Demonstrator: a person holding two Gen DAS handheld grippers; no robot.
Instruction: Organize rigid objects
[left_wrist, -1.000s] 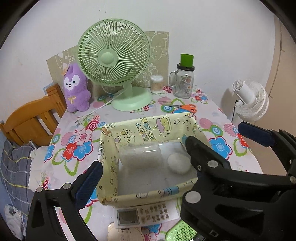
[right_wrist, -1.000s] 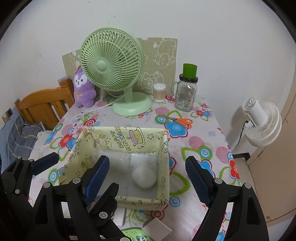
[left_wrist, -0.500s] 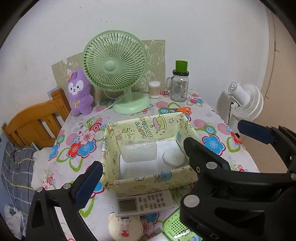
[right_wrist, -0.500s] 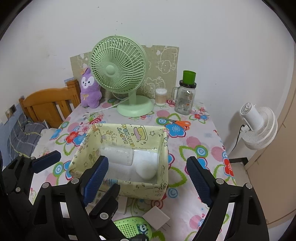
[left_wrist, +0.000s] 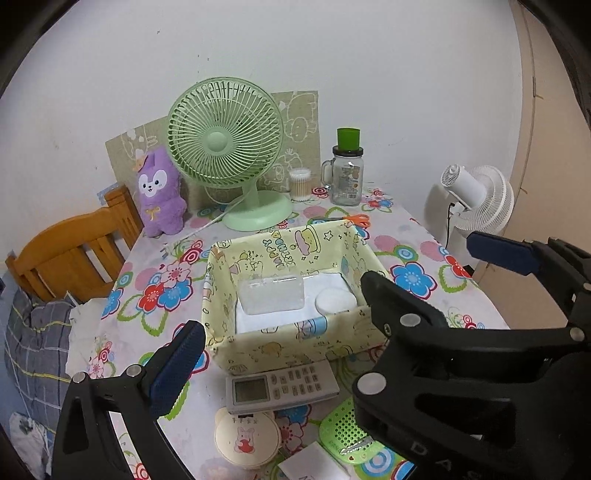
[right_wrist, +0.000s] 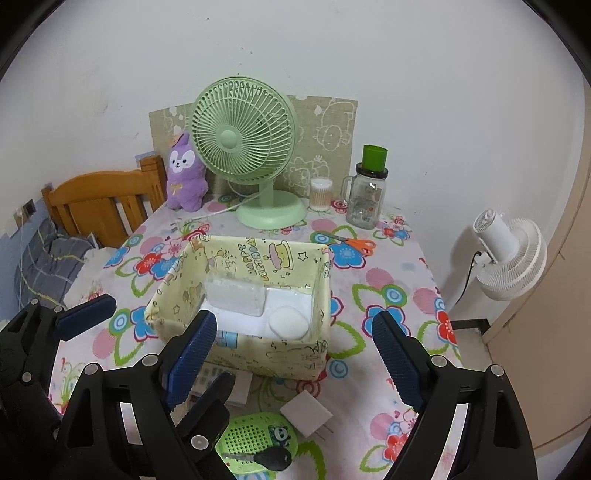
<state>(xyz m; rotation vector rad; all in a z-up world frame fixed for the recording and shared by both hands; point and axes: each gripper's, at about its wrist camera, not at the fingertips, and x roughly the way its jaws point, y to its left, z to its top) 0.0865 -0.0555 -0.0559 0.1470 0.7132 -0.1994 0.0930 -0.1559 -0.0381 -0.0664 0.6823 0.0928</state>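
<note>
A yellow cartoon-print fabric box (left_wrist: 295, 343) (right_wrist: 295, 356) sits mid-table and holds a clear plastic case (left_wrist: 271, 300) (right_wrist: 236, 301) and a round white case (left_wrist: 335, 301) (right_wrist: 288, 323). In front of it lie a white remote control (left_wrist: 282, 386), a round cream compact (left_wrist: 246, 437), a green perforated case (right_wrist: 255, 439) (left_wrist: 341, 435), a white charger block (right_wrist: 306, 412) and a black key (right_wrist: 271, 459). My left gripper (left_wrist: 332, 295) is open and empty, above the table's near side. My right gripper (right_wrist: 295, 354) is open and empty, beside it.
At the back stand a green desk fan (left_wrist: 227, 147), a purple plush (left_wrist: 159, 192), a cotton-swab jar (left_wrist: 300, 184) and a glass mug jar with green cap (left_wrist: 346, 173). Orange scissors (right_wrist: 351, 242) lie behind the box. A wooden chair (left_wrist: 70, 251) is left, a white fan (left_wrist: 480, 199) right.
Both grippers have pulled back and up from the box. The remote, compact, green case, charger and key have come into view in front of it. Both stay open.
</note>
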